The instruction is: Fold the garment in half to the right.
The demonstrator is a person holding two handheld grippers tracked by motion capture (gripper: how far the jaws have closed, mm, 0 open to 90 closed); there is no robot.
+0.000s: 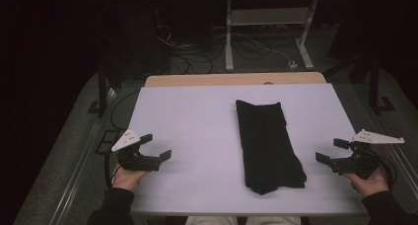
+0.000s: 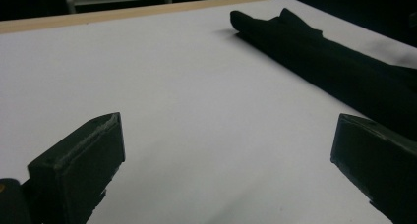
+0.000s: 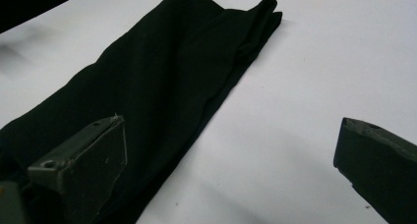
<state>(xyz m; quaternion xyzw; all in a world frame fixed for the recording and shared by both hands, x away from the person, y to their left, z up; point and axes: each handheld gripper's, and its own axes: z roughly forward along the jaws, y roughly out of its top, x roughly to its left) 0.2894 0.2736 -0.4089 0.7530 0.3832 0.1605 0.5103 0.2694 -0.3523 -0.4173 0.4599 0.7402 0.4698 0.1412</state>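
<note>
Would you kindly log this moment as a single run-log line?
left hand-held gripper: open, empty | right hand-held gripper: open, empty | folded black cloth: flat on white table, between both, untouched

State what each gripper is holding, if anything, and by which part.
Nothing is held. The left gripper and the right gripper both stand open over the table, apart from the folded black cloth.

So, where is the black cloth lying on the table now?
In the high view the black cloth lies folded lengthwise on the white table, right of its middle, nearer the right claw than the left claw.
</note>
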